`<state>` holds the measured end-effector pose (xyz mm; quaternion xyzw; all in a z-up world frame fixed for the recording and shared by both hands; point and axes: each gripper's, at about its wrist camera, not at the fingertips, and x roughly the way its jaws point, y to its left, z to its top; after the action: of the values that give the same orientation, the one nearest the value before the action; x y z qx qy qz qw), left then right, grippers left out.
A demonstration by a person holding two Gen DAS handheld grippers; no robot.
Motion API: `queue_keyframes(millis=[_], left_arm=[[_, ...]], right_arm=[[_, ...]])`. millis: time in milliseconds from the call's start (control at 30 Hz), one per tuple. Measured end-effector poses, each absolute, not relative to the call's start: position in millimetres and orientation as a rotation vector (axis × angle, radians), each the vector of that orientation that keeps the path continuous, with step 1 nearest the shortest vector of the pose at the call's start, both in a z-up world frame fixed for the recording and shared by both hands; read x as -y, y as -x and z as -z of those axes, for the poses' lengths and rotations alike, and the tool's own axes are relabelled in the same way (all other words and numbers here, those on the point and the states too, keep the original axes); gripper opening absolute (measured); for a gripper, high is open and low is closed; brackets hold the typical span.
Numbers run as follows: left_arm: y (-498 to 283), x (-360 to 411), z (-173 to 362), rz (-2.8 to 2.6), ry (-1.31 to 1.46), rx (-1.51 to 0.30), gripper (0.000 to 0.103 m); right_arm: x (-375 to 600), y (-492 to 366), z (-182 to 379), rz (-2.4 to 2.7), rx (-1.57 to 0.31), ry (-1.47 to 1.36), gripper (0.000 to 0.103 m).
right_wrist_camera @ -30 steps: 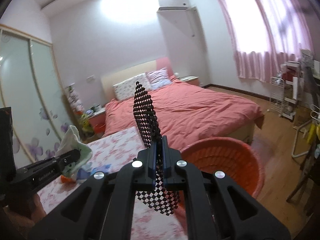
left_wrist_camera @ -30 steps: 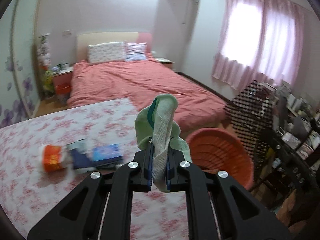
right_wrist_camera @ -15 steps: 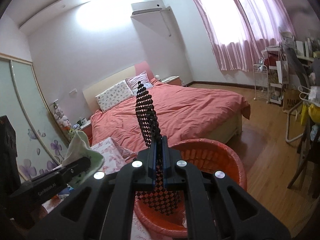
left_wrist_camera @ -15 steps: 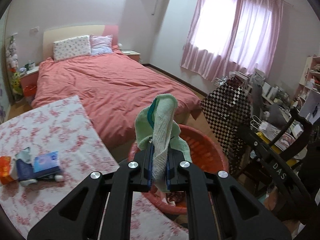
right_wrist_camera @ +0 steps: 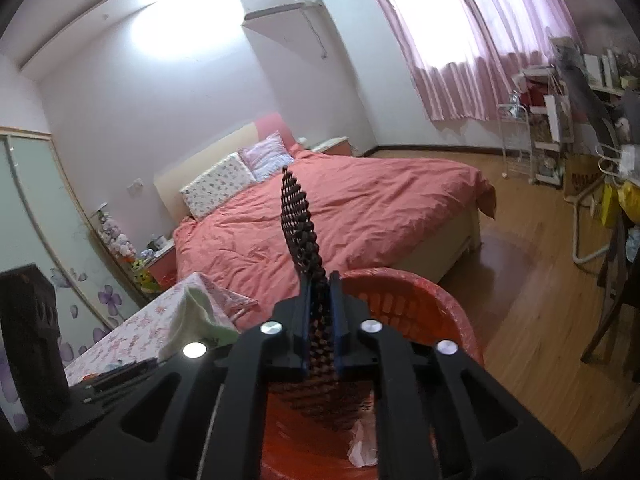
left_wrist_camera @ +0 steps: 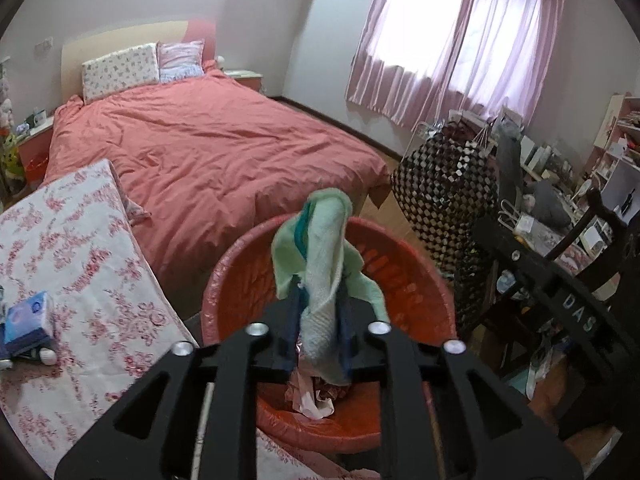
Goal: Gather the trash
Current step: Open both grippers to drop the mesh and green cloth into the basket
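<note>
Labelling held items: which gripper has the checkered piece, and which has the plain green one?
The right gripper has the black-and-white checkered piece. The left gripper has the plain pale-green cloth. Both jaws have just been opening over the red basket.

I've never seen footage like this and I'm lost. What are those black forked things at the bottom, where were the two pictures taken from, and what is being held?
No robot: a person holds a two-finger gripper in each hand, each with a camera looking along its fingers. One picture comes from the left gripper, with a green cloth between its jaws; the other from the right gripper, with a black-and-white checkered sheet between its jaws. Both sets of jaws have just been opening. Both hang over a red basket already holding scraps. Beside it, a floral-covered surface carries a blue tissue pack.
</note>
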<state>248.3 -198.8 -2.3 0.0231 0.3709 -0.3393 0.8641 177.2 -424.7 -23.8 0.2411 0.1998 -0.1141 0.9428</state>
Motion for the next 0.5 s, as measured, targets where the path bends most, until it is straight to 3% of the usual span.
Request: queue_keyframes(millis=[167, 500], left_arm=[[-251, 196, 17, 0.673, -0.076, -0.811, 0.045], [-255, 162, 21, 0.567, -0.074, -0.832, 0.05]], right_arm=[[430, -180, 40, 0.249, -0.444, -0.528, 0.026], [418, -182, 44, 0.263, -0.473, -0.49, 0.039]])
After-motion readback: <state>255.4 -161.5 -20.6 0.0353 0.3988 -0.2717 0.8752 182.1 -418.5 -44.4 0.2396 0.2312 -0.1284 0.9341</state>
